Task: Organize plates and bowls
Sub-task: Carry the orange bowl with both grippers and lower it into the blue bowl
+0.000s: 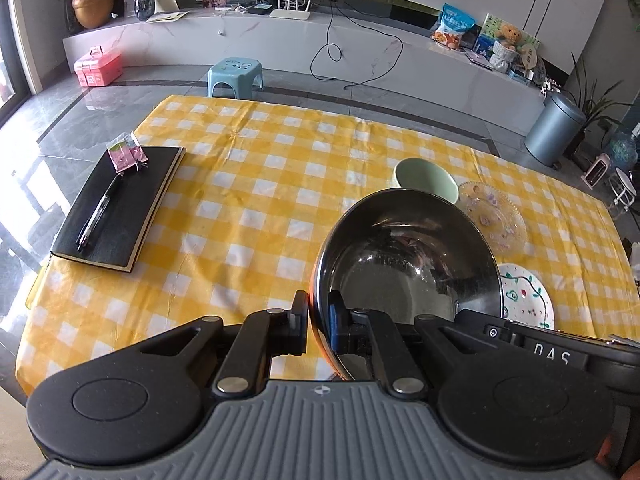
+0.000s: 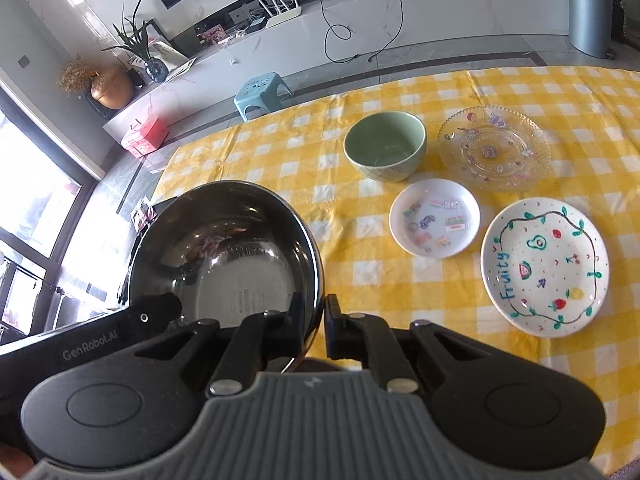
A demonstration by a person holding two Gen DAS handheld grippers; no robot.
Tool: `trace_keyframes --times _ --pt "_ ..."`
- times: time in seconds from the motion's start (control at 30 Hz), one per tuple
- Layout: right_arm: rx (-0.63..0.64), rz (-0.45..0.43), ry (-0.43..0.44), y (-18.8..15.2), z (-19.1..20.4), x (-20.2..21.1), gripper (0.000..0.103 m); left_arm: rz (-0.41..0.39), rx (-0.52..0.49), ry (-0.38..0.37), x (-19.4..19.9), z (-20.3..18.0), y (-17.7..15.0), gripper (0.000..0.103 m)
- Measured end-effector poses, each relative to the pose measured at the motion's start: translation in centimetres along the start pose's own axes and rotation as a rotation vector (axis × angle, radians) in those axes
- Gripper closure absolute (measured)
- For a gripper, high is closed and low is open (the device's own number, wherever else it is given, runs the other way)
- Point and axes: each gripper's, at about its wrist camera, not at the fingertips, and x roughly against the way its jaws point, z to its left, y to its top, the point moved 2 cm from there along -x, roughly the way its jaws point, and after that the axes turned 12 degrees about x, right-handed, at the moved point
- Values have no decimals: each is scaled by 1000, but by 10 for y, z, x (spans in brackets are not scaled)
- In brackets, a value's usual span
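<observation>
Mid-carry: steel bowl (image 2: 224, 252) raised above the checked surface (image 1: 248, 200), its rim pinched on opposite sides by left gripper (image 1: 318, 316) and right gripper (image 2: 314, 320), both sets of jaws narrow on the metal. Next, probably: lowering it level beside green bowl (image 2: 384, 146), clear of the fruit plate (image 2: 544, 268), releasing evenly.

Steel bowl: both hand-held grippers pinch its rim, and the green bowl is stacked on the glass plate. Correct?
Not quite. The right wrist view shows the green bowl standing on the tablecloth beside the glass plate, not on it. Both hand-held grippers, left and right, do pinch the steel bowl rim.
</observation>
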Motion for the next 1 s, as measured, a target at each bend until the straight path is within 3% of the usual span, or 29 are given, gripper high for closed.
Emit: trace_keyframes --times 0.47,0.6,1.0 --pt "97 135 18 -44 5 30 97 171 28 -24 14 17 -45 92" --pt "123 155 -2 -53 5 28 97 236 38 -25 5 23 -56 92" --pt "150 224 -45 -56 0 -2 98 330 27 1 -28 26 -63 92"
